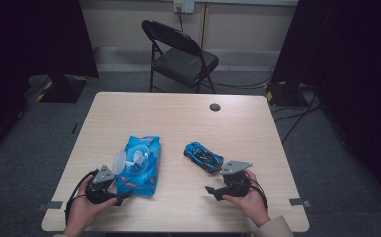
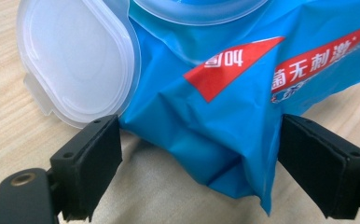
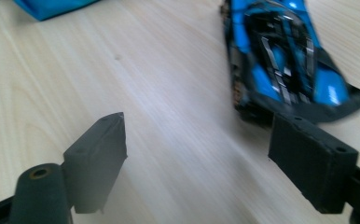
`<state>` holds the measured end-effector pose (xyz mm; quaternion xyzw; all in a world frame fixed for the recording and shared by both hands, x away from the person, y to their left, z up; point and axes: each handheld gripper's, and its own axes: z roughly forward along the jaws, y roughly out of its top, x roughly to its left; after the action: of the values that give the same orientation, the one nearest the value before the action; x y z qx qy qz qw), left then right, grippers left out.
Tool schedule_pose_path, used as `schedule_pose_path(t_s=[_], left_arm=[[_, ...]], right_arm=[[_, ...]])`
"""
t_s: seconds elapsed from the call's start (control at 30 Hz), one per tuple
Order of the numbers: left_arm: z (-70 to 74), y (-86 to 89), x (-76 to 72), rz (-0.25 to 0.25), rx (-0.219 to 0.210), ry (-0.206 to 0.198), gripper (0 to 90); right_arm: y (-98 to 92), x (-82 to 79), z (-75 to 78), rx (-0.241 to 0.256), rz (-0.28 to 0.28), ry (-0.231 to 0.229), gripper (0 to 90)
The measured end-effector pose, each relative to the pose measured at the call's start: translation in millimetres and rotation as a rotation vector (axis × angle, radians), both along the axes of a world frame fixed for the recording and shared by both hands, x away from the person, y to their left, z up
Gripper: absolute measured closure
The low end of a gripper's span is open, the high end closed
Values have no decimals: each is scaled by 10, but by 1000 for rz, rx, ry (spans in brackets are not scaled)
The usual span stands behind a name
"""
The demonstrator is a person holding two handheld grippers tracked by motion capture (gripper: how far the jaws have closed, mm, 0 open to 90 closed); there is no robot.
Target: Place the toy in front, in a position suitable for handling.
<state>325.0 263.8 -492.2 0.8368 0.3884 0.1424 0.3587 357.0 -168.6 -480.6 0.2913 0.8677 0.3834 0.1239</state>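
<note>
Where table ends (image 1: 178, 228): left gripper (image 1: 110, 191).

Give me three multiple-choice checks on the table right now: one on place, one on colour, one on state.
1. Where does the toy car lie relative to the wet wipes pack?
A. To its right on the table
B. On top of it
C. To its left

2. What colour is the toy car, mainly?
A. Red
B. Blue with black
C. Yellow

3. How is the pack's plastic lid?
A. Shut
B. Torn off, lying apart
C. Flipped open, attached

Answers:
1 A: the high view shows the car right of the pack, near the right gripper.
2 B: the right gripper view shows blue bodywork with black parts.
3 C: the left gripper view shows the lid folded back beside the opening, ahead of the left gripper, whose jaws stand apart either side of the pack's corner.
</note>
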Motion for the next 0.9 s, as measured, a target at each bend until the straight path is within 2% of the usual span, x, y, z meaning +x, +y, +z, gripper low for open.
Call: schedule_pose_path(t_s=[0.33, 0.63, 0.9], left_arm=[[36, 25, -48, -3, -5, 3, 180], [44, -11, -23, 14, -3, 5, 202], [38, -27, -2, 23, -10, 11, 205]], right_arm=[[492, -20, 19, 14, 93, 24, 188], [919, 117, -71, 21, 146, 60, 197], [1154, 212, -122, 29, 179, 62, 204]])
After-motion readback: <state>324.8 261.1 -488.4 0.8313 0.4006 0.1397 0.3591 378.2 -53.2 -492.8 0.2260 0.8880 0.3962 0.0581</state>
